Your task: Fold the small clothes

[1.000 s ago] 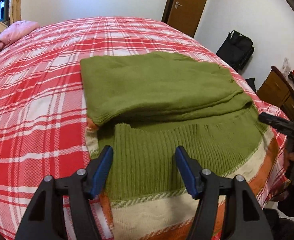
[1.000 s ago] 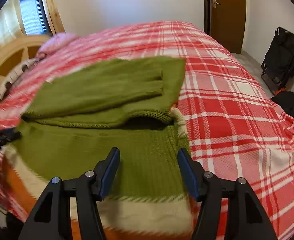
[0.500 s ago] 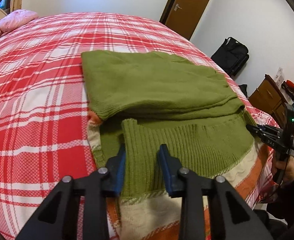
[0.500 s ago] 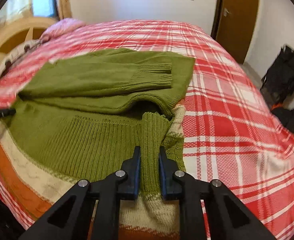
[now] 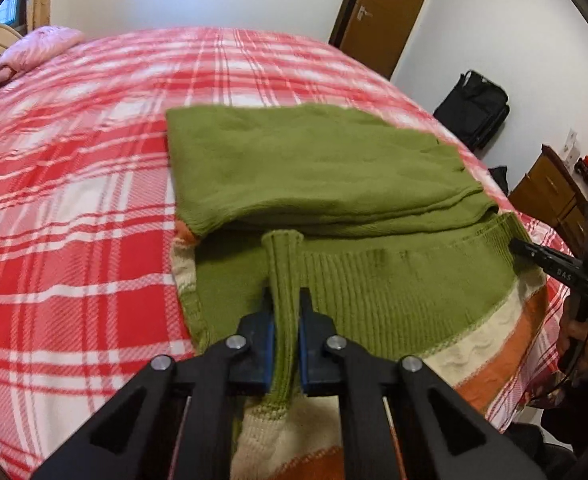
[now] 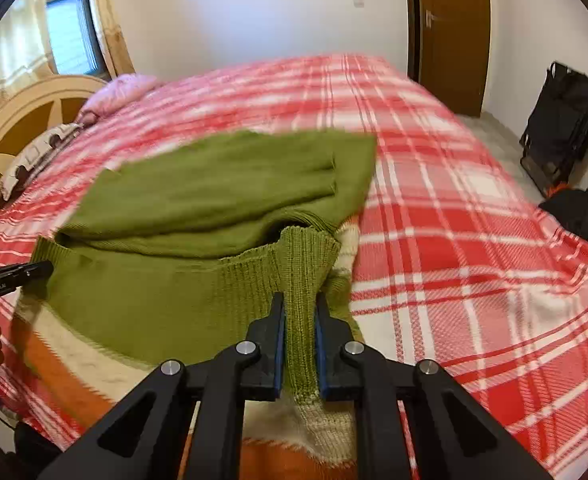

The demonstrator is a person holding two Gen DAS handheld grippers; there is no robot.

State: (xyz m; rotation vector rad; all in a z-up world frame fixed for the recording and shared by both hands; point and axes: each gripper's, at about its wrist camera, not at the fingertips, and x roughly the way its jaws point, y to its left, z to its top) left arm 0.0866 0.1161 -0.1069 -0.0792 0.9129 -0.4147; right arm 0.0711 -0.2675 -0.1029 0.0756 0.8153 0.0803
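Observation:
A green knit sweater (image 5: 317, 168) with a cream and orange striped hem lies on the red plaid bed, its upper part folded over. My left gripper (image 5: 285, 300) is shut on a pinched ridge of the ribbed green fabric near the sweater's left side. My right gripper (image 6: 299, 308) is shut on a ridge of the same ribbed fabric (image 6: 301, 264) near its right side. The sweater (image 6: 222, 184) fills the left half of the right wrist view. Each gripper's tip shows in the other view: the right one (image 5: 549, 264), the left one (image 6: 10, 276).
The red plaid bed (image 5: 74, 200) stretches far beyond the sweater. A pink pillow (image 6: 122, 88) and headboard (image 6: 18, 116) are at the far left. A brown door (image 5: 385, 12), black bag (image 5: 473, 108) and wooden drawers (image 5: 549, 192) stand off the bed.
Both grippers went from open above the ribbed fabric to shut on it, each pinching up a ridge. The views have risen slightly and the fabric lifts with them.

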